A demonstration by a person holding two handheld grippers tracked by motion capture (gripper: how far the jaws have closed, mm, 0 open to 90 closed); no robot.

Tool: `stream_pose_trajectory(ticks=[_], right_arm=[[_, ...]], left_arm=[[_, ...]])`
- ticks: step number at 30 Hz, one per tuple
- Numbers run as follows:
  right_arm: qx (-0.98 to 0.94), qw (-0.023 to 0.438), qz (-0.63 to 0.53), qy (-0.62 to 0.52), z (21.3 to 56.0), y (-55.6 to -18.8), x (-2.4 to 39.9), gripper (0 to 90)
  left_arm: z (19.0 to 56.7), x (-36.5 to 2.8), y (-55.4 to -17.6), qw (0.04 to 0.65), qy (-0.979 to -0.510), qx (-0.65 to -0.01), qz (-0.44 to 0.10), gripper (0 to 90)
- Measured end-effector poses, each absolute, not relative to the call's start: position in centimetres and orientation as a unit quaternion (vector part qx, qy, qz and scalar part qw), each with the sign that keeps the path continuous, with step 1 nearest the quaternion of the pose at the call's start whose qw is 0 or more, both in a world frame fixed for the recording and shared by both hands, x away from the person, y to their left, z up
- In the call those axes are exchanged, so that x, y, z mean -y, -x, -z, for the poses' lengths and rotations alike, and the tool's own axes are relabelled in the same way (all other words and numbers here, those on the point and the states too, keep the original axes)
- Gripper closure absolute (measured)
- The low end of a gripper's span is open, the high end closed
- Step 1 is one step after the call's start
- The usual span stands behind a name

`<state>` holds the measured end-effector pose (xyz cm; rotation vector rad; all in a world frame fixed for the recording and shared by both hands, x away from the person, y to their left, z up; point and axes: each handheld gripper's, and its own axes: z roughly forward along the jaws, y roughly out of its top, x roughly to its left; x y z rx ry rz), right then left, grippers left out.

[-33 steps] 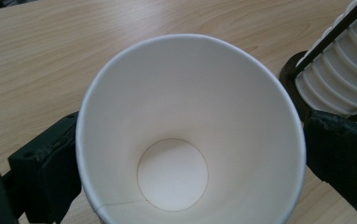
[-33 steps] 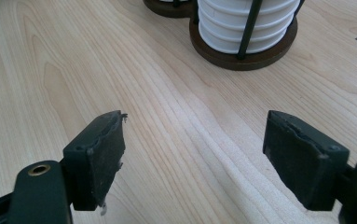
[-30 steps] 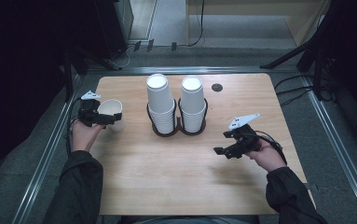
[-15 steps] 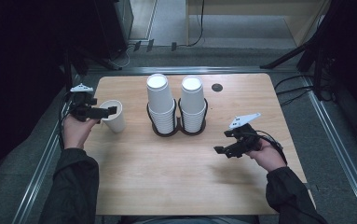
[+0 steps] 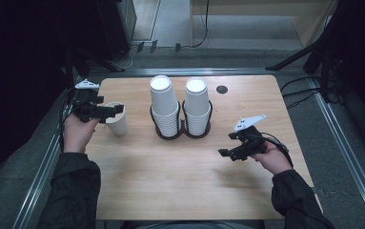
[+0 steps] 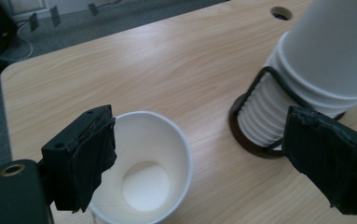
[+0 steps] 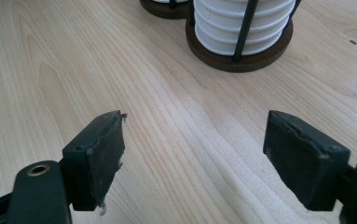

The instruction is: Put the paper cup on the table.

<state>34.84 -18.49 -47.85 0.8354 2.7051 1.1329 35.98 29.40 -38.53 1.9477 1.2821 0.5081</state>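
Observation:
A single white paper cup (image 5: 118, 123) stands mouth up near the table's left edge. My left gripper (image 5: 115, 110) hovers just above it, open. In the left gripper view the cup (image 6: 143, 172) lies below the left gripper (image 6: 209, 144); one jaw overlaps its rim and the other is far to the right, neither pressing on it. These jaws have just been closing a little. Two stacks of upside-down white cups (image 5: 163, 102) (image 5: 197, 100) sit in a dark two-ring holder (image 5: 182, 134) at mid table. My right gripper (image 5: 224, 153) rests low at the right, open, with bare wood between its jaws (image 7: 195, 149).
The wooden table (image 5: 170, 181) has a round cable hole (image 5: 222, 89) behind the right stack. Metal rails run along both sides of the table, and cables lie on the floor beyond its far edge. The stack and holder (image 7: 241, 32) stand just ahead of the right gripper.
My left gripper has lifted up off the single cup and drawn slightly back to the left. The cup stays on the table. The right hand has kept still.

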Motion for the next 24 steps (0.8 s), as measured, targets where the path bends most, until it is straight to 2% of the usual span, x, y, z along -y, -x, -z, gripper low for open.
stream_pose_trajectory(ticks=[9, 24], right_arm=[[-0.885, 0.052, -0.377, -0.269, 47.5, -35.2, 18.2, 20.5], [-0.884, 0.059, -0.381, -0.263, 47.3, -35.8, 17.6, 20.4]], left_arm=[[38.3, -26.2, -34.8, 0.367, -0.780, -0.467, -0.195, 9.8], [40.8, -22.4, -33.1, 0.367, -0.796, -0.442, -0.191, 9.9]])
